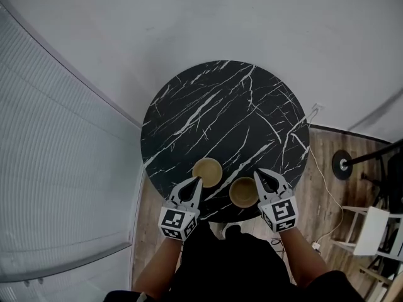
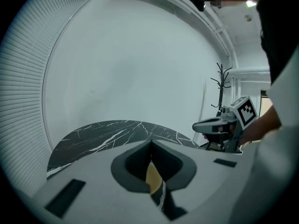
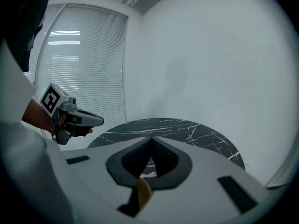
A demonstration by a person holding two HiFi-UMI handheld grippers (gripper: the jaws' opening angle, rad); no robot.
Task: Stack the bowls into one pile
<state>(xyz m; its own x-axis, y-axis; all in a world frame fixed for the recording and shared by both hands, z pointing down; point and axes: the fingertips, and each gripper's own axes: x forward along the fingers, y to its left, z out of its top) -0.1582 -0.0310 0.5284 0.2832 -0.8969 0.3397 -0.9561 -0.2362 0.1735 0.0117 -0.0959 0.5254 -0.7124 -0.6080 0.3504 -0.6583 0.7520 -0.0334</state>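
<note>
Two tools [image 1: 199,180] [image 1: 257,173] closed, two bowls [image 1: 207,172] [image 1: 243,192], one table [image 1: 220,106]

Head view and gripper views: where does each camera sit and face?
Head view: on the head, steeply down at the table, two bowls, left gripper, right gripper, forearms.
Left gripper view: on the left gripper, across the table toward a wall; own jaws and right gripper show.
Right gripper view: on the right gripper, likewise; own jaws and left gripper show.
All three share the table.

Pale grey left gripper [image 1: 198,181] and right gripper [image 1: 259,175], dark-padded jaws, black-and-white marker cubes [image 1: 178,223], black top [image 1: 233,266]
</note>
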